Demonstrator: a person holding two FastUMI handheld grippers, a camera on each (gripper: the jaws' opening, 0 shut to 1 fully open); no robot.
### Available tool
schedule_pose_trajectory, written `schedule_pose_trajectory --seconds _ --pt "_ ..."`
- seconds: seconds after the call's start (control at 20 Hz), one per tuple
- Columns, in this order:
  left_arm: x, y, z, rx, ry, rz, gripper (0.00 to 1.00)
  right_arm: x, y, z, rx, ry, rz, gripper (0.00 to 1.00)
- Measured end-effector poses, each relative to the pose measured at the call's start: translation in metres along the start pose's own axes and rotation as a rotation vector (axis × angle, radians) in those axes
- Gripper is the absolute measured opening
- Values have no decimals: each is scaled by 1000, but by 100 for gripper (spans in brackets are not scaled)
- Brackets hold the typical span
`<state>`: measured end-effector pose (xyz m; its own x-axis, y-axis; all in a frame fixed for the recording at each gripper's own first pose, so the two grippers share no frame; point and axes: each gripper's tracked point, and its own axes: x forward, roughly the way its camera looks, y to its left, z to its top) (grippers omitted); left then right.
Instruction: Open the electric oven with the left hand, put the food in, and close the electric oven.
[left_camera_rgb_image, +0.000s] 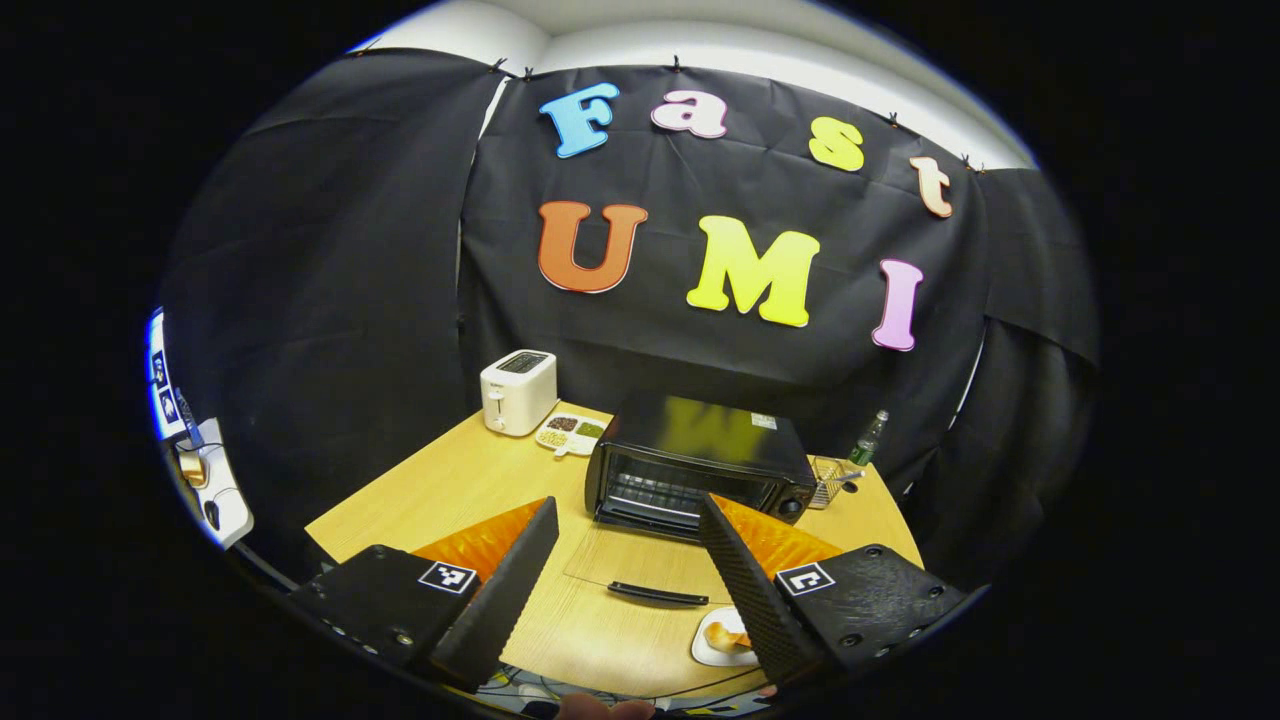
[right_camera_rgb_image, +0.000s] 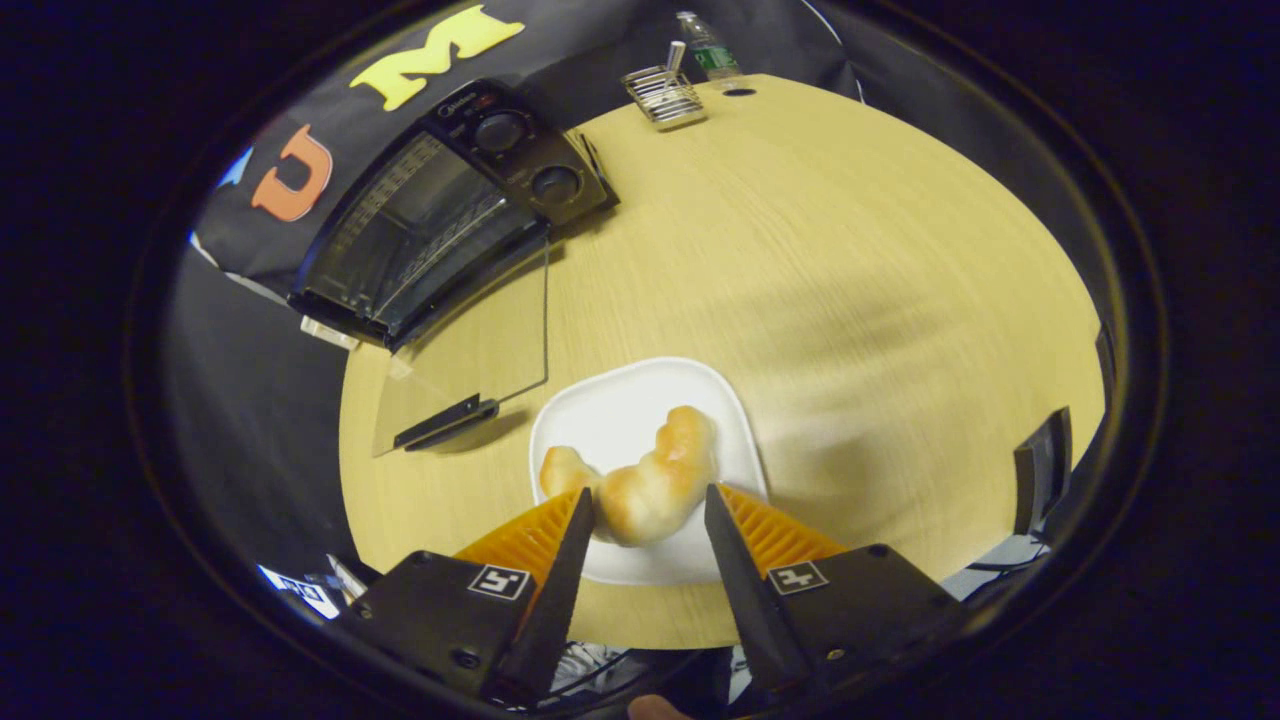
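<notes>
Far left on the wooden table (left_camera_rgb_image: 440, 480) stood a white toaster (left_camera_rgb_image: 517, 391), a divided snack tray (left_camera_rgb_image: 569, 433) just beside it, and then the black toaster oven (left_camera_rgb_image: 700, 460), its glass door (left_camera_rgb_image: 640, 565) already dropped flat toward the viewer with the dark handle (left_camera_rgb_image: 658, 594) at its near edge. The left gripper (left_camera_rgb_image: 628, 560) hung back over that lowered door, jaws spread wide and gripping nothing, so the opening job looked finished. Rightward sat a wire rack (left_camera_rgb_image: 828, 478) and a green bottle (left_camera_rgb_image: 868, 438) near the oven's far corner. Down at the table's near edge lay the white plate (right_camera_rgb_image: 650, 400), and on it the croissant (right_camera_rgb_image: 640, 480), the food to be moved. Here was the relation that mattered: the right gripper (right_camera_rgb_image: 645, 515) sat right at the pastry, fingers parted, one on each side of its lower curve, not visibly pressing it. The croissant's long axis ran crosswise to the fingers, bending up to the right, so they would pinch its short width. The right hand was plainly the nearer one, the left staying well apart by the oven. From the plate, the open oven mouth (right_camera_rgb_image: 420, 240) lay up and to the left in the right gripper view, past the door, so the carry would likely swing that way once the grasp was made.
</notes>
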<state>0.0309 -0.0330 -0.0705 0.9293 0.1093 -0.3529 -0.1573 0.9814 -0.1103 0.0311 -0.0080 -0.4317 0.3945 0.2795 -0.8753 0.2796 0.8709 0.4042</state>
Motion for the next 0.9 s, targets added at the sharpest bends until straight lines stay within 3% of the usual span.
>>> schedule_pose_trajectory --seconds 0.15,0.3,0.5,0.9 --pt "4 7 6 -6 -4 -45 93 4 0 -3 78 3 -4 61" --pt "8 22 12 -17 -13 -83 93 7 0 -4 100 -6 -15 39" --pt "11 39 13 -21 -6 -136 93 -2 4 -9 188 -24 -11 18" --pt "23 43 18 42 -20 -292 94 -59 48 -17 431 -144 106 13"
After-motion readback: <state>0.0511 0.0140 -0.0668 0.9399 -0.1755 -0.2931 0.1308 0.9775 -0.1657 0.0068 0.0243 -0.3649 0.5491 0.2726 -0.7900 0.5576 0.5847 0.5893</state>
